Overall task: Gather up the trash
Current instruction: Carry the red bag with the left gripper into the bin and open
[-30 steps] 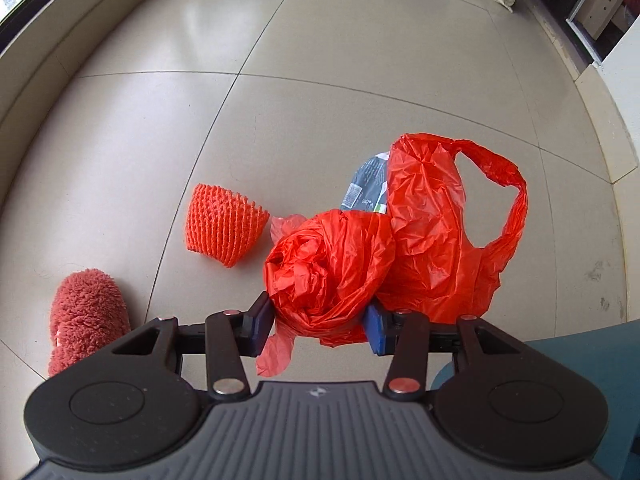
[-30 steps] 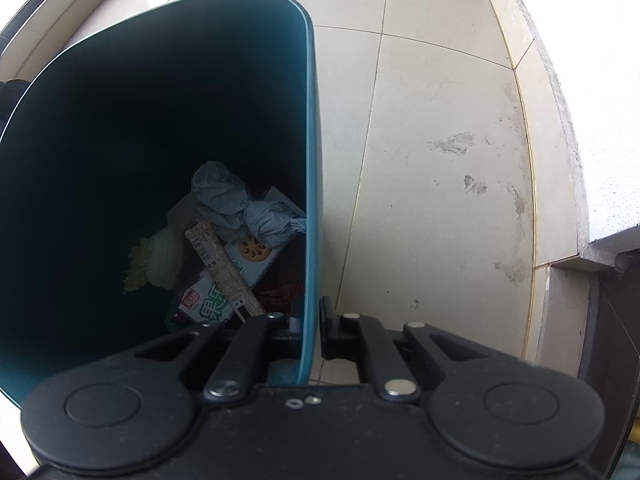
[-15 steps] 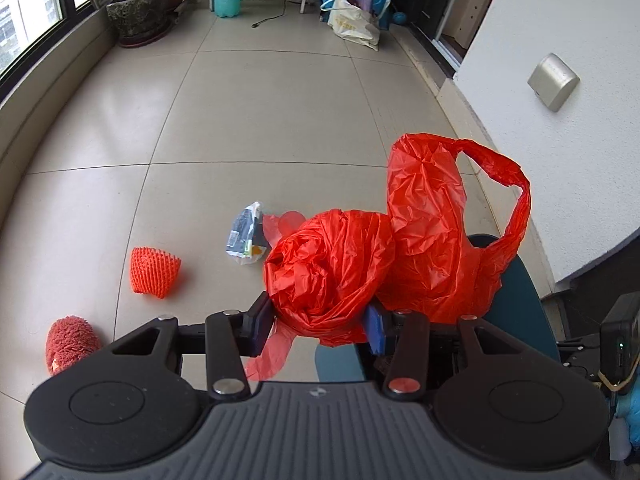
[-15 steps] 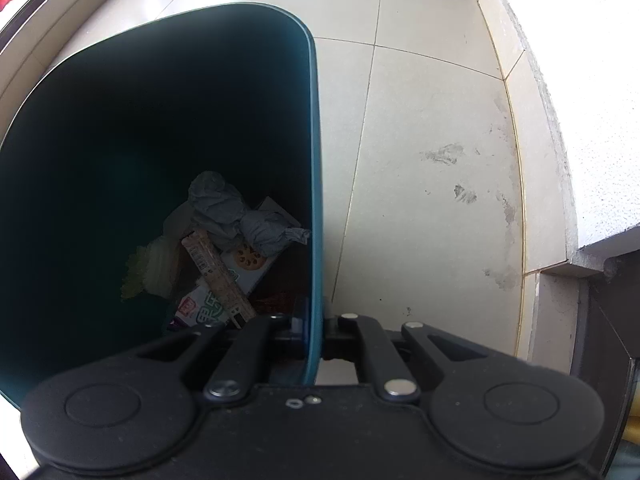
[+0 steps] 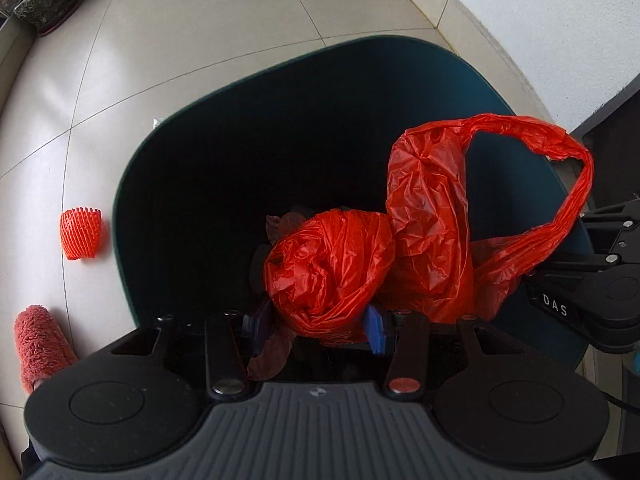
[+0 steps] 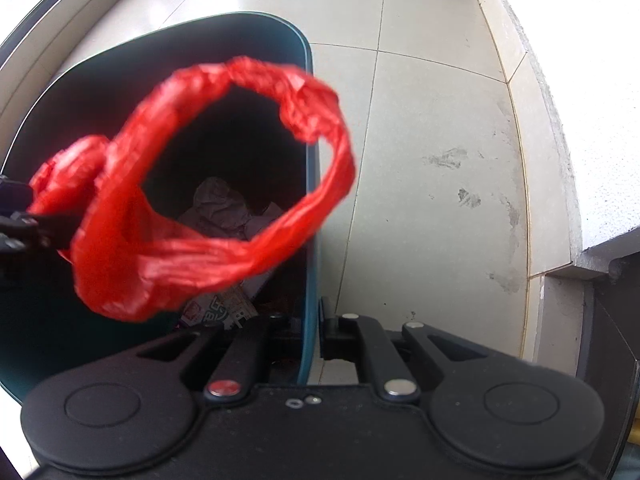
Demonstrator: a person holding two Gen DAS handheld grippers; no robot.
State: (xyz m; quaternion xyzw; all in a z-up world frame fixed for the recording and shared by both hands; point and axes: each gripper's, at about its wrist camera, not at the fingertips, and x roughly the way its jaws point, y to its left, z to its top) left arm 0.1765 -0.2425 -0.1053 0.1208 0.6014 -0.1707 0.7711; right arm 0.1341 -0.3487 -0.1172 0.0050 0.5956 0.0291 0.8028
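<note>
While my left gripper (image 5: 316,320) grips the red plastic bag (image 5: 332,268) over the teal bin (image 5: 132,216), my right gripper (image 6: 314,332) clamps the bin's rim.

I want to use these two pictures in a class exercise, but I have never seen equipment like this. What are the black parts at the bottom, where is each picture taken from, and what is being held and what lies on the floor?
There is no robot: a person holds a two-finger gripper in each hand, and a wide-angle camera on each looks along its fingers. The black shapes are the grippers' own bodies.

In the left camera's picture, the left gripper is shut on a crumpled red plastic bag above the open teal trash bin.

In the right camera's picture, the right gripper pinches the bin's wall; paper trash lies inside.

On the tiled floor lie an orange foam net and a fuzzy red roll.
</note>
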